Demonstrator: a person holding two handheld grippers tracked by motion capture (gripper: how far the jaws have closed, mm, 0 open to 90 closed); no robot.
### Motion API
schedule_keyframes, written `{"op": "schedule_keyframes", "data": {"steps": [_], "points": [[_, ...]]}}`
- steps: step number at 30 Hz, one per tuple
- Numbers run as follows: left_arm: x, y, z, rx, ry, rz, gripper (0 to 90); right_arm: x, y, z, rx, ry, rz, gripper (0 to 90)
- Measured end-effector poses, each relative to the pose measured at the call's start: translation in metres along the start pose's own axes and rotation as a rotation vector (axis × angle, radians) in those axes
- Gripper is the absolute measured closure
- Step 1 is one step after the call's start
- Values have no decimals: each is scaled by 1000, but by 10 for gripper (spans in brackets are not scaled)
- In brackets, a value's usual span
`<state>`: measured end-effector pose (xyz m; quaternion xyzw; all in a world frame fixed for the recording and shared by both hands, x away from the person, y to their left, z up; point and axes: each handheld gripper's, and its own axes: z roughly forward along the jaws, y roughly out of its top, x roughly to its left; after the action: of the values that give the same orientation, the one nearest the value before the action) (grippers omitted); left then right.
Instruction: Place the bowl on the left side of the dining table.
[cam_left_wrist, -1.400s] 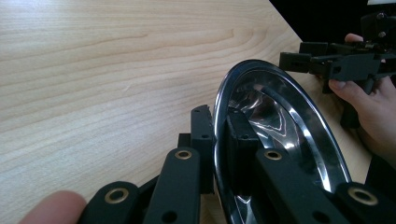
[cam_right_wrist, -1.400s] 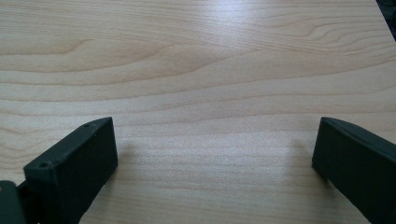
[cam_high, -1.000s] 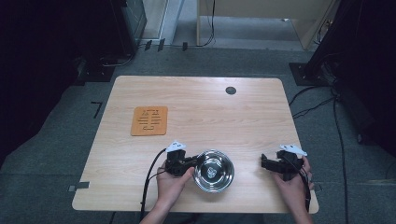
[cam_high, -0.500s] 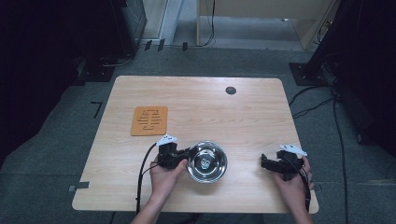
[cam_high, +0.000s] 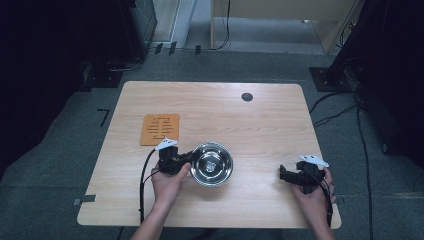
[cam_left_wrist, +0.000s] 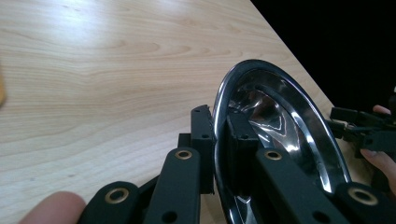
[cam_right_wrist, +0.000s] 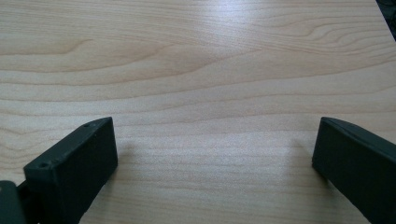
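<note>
Left gripper view showed the left tongs clamped on the near rim of a steel bowl, one pad inside, one outside. From above, the bowl sat mid-counter, just right of an orange mat. Well apart, the right tongs stood wide open over bare wood.

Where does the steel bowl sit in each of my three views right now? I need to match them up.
High view: the steel bowl lies low and centre on the wooden table, its rim pinched by the left gripper.
Left gripper view: the bowl stands right of centre, with its rim between that gripper's fingers.
Right gripper view: bare tabletop between open fingers; no bowl here.
Shared landmark: the light wood grain.
</note>
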<state>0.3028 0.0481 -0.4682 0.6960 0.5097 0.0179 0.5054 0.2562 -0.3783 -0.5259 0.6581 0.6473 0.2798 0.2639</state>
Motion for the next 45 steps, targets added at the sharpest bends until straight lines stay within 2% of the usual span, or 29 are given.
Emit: {"op": "schedule_keyframes", "data": {"steps": [4, 5, 7, 12, 20, 27, 31, 33, 35, 36, 37, 39, 45], "points": [[6, 3, -4, -12, 13, -14, 842, 0, 0, 0, 0, 0, 0, 0], [12, 5, -8, -26, 24, -30, 842, 0, 0, 0, 0, 0, 0, 0], [15, 6, -9, -32, 30, -34, 843, 0, 0, 0, 0, 0, 0, 0], [33, 12, -18, -60, 71, -59, 843, 0, 0, 0, 0, 0, 0, 0], [49, 16, -27, -107, 107, -98, 842, 0, 0, 0, 0, -3, 4, 0], [71, 21, -34, -147, 172, -136, 843, 0, -1, -1, 0, -4, 5, 0], [79, 23, -35, -156, 191, -151, 843, 0, -1, -1, -1, -4, 5, 0], [87, 25, -36, -165, 205, -175, 842, 0, -1, -1, -1, -4, 5, 0], [94, 26, -36, -169, 195, -212, 842, 0, -1, -1, -1, -4, 5, 0], [94, 26, -36, -169, 195, -212, 842, 0, -1, -1, -1, -4, 5, 0], [97, 27, -35, -173, 196, -229, 842, 0, -1, -1, -1, -4, 5, 0], [105, 28, -34, -187, 217, -254, 843, 0, -1, -1, -1, -4, 6, 0], [119, 29, -33, -196, 249, -292, 843, 1, -1, -1, 0, -4, 7, 0]]}}
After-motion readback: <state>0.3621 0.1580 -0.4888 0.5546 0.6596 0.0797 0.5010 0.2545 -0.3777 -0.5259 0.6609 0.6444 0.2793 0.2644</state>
